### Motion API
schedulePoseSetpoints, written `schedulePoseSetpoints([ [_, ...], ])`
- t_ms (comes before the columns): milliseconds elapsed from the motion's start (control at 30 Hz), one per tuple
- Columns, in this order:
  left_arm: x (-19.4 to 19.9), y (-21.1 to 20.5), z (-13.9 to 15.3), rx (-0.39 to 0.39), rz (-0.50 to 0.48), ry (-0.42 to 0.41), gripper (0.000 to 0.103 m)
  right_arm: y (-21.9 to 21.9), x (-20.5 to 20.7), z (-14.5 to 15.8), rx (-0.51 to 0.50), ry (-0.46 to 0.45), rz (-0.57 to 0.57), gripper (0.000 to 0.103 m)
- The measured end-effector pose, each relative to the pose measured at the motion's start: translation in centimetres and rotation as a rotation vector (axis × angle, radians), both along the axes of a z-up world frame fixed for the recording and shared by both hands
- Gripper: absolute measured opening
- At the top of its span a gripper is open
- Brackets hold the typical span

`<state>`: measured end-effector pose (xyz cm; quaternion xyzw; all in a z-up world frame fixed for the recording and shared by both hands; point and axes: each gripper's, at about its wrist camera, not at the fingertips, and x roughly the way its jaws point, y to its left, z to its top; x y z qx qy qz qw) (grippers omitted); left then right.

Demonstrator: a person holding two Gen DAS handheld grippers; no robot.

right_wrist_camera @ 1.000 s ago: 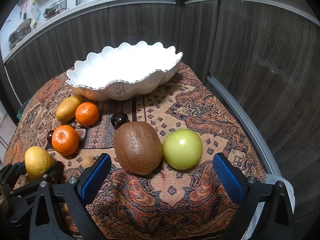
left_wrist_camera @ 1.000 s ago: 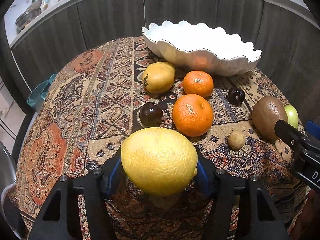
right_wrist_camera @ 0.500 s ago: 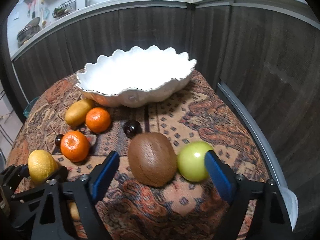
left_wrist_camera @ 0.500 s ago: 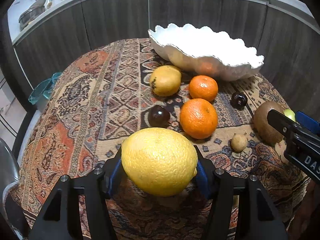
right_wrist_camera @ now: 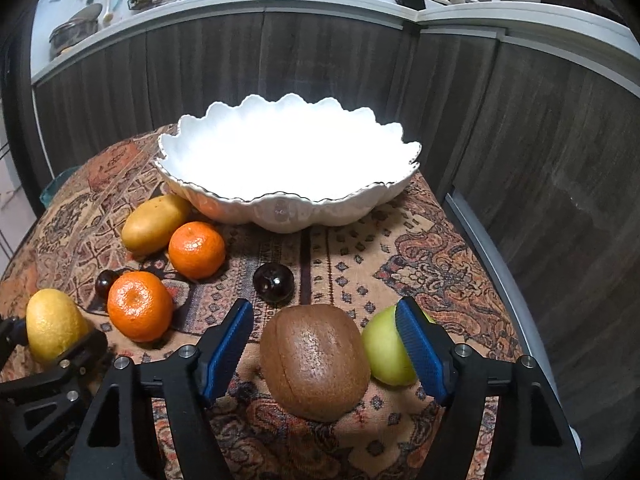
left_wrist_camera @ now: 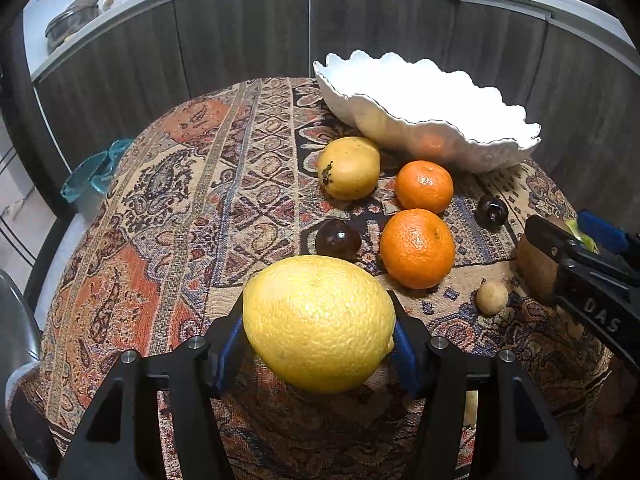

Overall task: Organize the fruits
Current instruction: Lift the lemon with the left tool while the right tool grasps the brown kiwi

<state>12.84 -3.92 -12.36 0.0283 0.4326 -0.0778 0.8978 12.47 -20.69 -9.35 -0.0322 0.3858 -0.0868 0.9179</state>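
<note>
My left gripper [left_wrist_camera: 318,340] is shut on a large yellow lemon [left_wrist_camera: 319,323] and holds it above the patterned tablecloth; the lemon also shows in the right wrist view [right_wrist_camera: 54,324]. My right gripper [right_wrist_camera: 326,342] is open, its pads on either side of a brown kiwi [right_wrist_camera: 315,360], with a green apple [right_wrist_camera: 388,350] just behind the right pad. The white scalloped bowl [right_wrist_camera: 280,210] stands at the back, and it also shows in the left wrist view [left_wrist_camera: 440,144]. Two oranges [left_wrist_camera: 417,247] [left_wrist_camera: 425,186], a yellow pear-like fruit [left_wrist_camera: 349,168] and two dark plums [left_wrist_camera: 338,239] [left_wrist_camera: 492,212] lie between.
A small tan fruit [left_wrist_camera: 492,298] lies near the right gripper. Dark wood cabinets [right_wrist_camera: 540,160] surround the round table [left_wrist_camera: 160,200]. A teal container [left_wrist_camera: 92,178] sits beyond the table's left edge. A kitchen counter with dishes [right_wrist_camera: 76,32] runs behind.
My right gripper has moved forward around the kiwi and its jaws have narrowed. My left gripper, still holding the lemon, has risen and the bowl has shifted right in its view.
</note>
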Motion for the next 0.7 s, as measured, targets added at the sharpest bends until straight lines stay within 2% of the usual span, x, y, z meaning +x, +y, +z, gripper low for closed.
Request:
schedulePoseSetpoints([
  [33,0.0,0.0,0.0,-0.001,-0.001,-0.001,0.061,0.0,-0.1,0.1,0.021,0.004,0.009,0.064],
  [67,-0.1,-0.1,0.1,-0.001,-0.003,-0.003,0.061,0.0,-0.2,0.1,0.053,0.015,0.026,0.059],
  [367,-0.3,-0.1,0.3,0.005,-0.003,-0.012,0.061,-0.6,0.5,-1.6,0.016,0.092,-0.001,0.060],
  [600,-0.3,-0.4,0.4,0.015,-0.005,-0.014,0.061,-0.7,0.4,-2.0,0.004,0.097,-0.003,0.058],
  [700,-0.6,-0.4,0.9,0.016,-0.006,-0.028,0.061,-1.2,0.1,-1.7,0.050,0.086,-0.010,0.057],
])
